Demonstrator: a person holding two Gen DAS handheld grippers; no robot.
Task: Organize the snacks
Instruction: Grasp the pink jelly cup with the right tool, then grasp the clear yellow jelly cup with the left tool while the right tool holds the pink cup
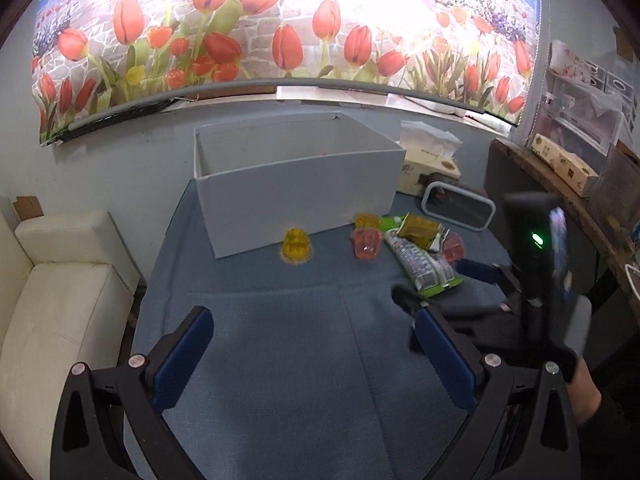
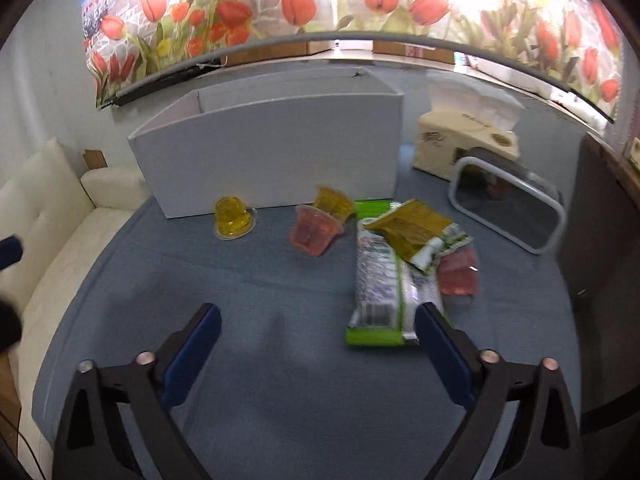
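Left gripper (image 1: 312, 344) and right gripper (image 2: 316, 340) both gape wide, holding nothing; jelly cups (image 2: 234, 218) and wrappers (image 2: 380, 280) lie before the white box (image 2: 272, 152).

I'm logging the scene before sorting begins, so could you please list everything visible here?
white box: 1, white, open top, far side of the table
yellow jelly cups: 2, one alone before the box, one by the box's right end
pink jelly cups: 2, one touching the second yellow cup, one right of the packets
green-and-white snack packet: 1, lying flat, right of centre
yellow-brown packet: 1, lying on the green one
tissue box: 1, cream, back right
grey-rimmed container: 1, before the tissue box
blue tablecloth: 1
white sofa: 1, left
tulip blind: 1, above
left gripper: open, empty
right gripper: open, empty
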